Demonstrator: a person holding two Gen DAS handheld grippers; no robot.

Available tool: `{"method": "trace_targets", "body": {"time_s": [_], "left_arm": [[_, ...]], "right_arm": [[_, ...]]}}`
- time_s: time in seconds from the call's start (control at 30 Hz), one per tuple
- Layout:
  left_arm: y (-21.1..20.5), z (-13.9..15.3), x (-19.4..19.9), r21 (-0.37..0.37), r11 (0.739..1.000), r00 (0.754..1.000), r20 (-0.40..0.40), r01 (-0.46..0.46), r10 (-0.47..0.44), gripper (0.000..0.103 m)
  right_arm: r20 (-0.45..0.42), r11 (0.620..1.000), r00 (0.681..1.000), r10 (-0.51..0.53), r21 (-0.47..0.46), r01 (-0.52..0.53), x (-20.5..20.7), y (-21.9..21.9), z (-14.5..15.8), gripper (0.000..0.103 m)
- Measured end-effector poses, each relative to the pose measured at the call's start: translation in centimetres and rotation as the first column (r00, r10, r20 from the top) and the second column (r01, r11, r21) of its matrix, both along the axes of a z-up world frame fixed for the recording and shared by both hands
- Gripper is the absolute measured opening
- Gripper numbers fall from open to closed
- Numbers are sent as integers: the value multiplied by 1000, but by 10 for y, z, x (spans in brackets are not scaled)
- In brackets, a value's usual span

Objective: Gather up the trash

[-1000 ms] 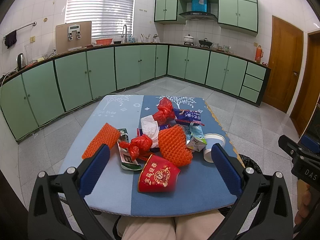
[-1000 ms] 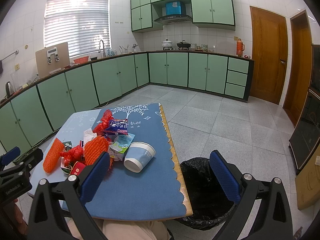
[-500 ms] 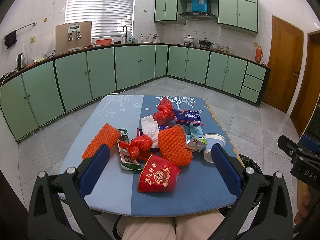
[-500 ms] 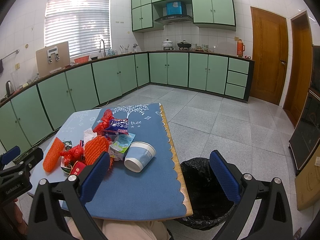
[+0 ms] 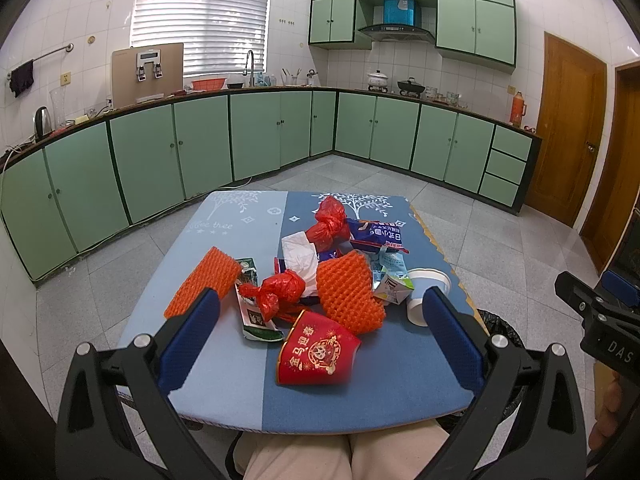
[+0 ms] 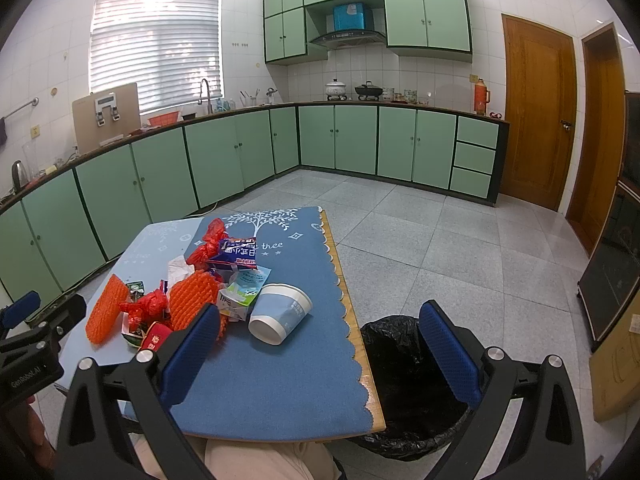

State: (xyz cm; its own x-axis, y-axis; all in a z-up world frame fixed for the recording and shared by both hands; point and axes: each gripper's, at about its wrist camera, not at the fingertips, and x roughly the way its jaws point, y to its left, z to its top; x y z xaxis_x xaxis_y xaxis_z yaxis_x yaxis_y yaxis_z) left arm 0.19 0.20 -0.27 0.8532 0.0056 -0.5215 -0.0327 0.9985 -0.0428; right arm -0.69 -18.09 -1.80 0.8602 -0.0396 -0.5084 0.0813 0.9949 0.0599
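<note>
Facing a blue-clothed table (image 5: 224, 384) strewn with litter, we hold both tools short of the pile. The left gripper (image 5: 320, 332) and right gripper (image 6: 320, 344) each stand spread wide, with nothing between the pads. The trash lies mid-table: a red paper cup (image 5: 318, 356) nearest us, orange foam netting (image 5: 348, 292), knotted red plastic bags (image 5: 276, 290), a flattened carton (image 5: 252, 304), wrappers, and a blue-and-white cup (image 6: 280, 314) on its side. We judge all of it light and crushable; the cups are best pinched across the rim, the netting and bags anywhere, since they yield. A black-lined bin (image 6: 408, 384) stands just beside the table's right edge. Wrappers under the netting are partly hidden, and the bin's contents cannot be made out.
</note>
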Motion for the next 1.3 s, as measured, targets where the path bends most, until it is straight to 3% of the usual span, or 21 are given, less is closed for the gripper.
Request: {"method": "trace_targets", "body": {"time_s": [1.3], "left_arm": [[9, -9, 7, -9, 1000, 1000, -4, -15, 15, 98]], "right_arm": [[-19, 1000, 1000, 1, 1, -1, 10, 0, -8, 97]]}}
